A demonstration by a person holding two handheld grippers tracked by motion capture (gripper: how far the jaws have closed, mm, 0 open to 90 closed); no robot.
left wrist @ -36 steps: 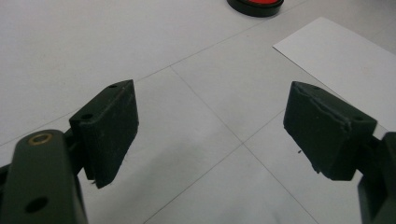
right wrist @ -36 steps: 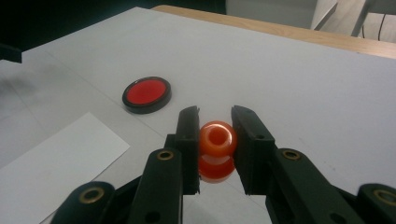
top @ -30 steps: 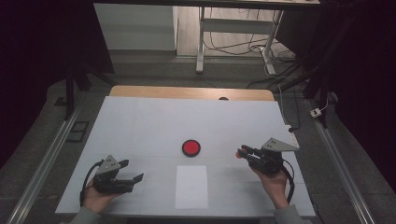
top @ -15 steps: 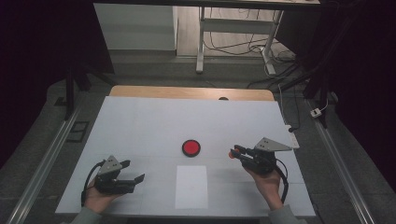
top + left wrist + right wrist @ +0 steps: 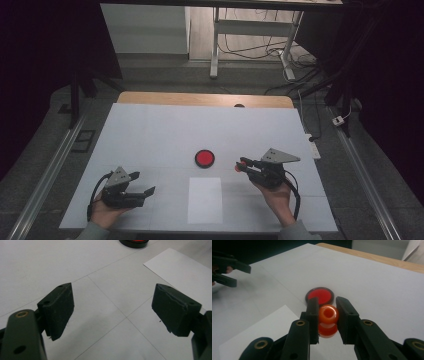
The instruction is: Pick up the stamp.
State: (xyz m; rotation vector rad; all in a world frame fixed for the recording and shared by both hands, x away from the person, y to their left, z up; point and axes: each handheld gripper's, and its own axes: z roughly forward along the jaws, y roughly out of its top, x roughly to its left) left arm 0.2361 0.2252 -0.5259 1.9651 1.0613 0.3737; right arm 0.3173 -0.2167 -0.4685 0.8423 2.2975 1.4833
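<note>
The right gripper [image 5: 325, 316] is clamped on an orange ring [image 5: 328, 314], one jaw on each side of it; the ring's hole faces the camera in the right gripper view. A second orange ring [image 5: 327, 330] sits directly under the first, between the same jaws. Just ahead of the jaw tips lies a red disc [image 5: 320, 295] with a dark rim, flat on the white table [image 5: 374, 285]. A white sheet [image 5: 265, 327] lies to the left of the jaws, near them. The left gripper [image 5: 113, 306] rests low over the table, jaws wide apart with nothing between them; the sheet's corner [image 5: 182, 272] lies just beyond its right jaw.
</note>
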